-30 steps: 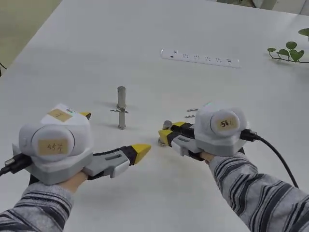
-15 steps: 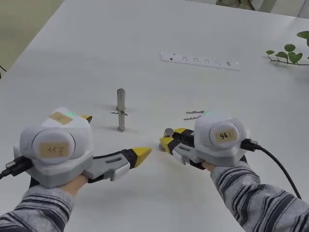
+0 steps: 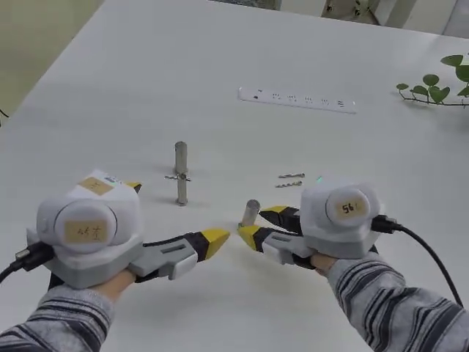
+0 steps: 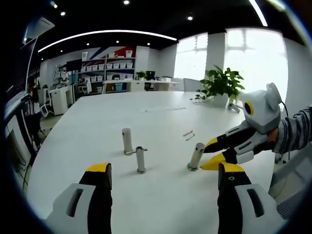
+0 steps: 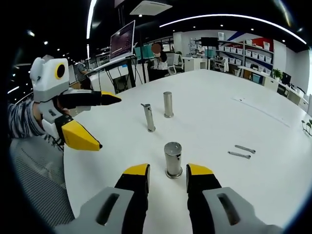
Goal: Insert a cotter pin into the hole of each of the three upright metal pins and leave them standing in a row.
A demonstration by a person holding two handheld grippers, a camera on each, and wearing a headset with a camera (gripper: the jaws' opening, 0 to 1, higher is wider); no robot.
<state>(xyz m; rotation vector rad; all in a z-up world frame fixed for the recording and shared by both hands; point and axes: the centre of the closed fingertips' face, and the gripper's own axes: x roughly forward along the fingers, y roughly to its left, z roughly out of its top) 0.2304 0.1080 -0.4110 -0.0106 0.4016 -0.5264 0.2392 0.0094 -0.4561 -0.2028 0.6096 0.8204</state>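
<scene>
The right gripper (image 3: 260, 222) sits low on the white table (image 3: 110, 88), jaws parted either side of an upright metal pin (image 3: 250, 213) at near centre. The right gripper view shows a slim gap on each side, so the pin stands unclamped. To the left and slightly farther off, two more pins stand one behind the other: the nearer pin (image 3: 182, 192) carries a cotter pin (image 3: 178, 177) through its top, while the far pin (image 3: 180, 155) is plain. Two loose cotter pins (image 3: 291, 176) lie side by side just beyond the right gripper. The left gripper (image 3: 174, 211) rests at near left with its jaws spread wide and holding nothing, one yellow tip close to the right gripper's. A power strip (image 3: 297, 99) lies far across the table, and a plant (image 3: 432, 81) sits at far right.
</scene>
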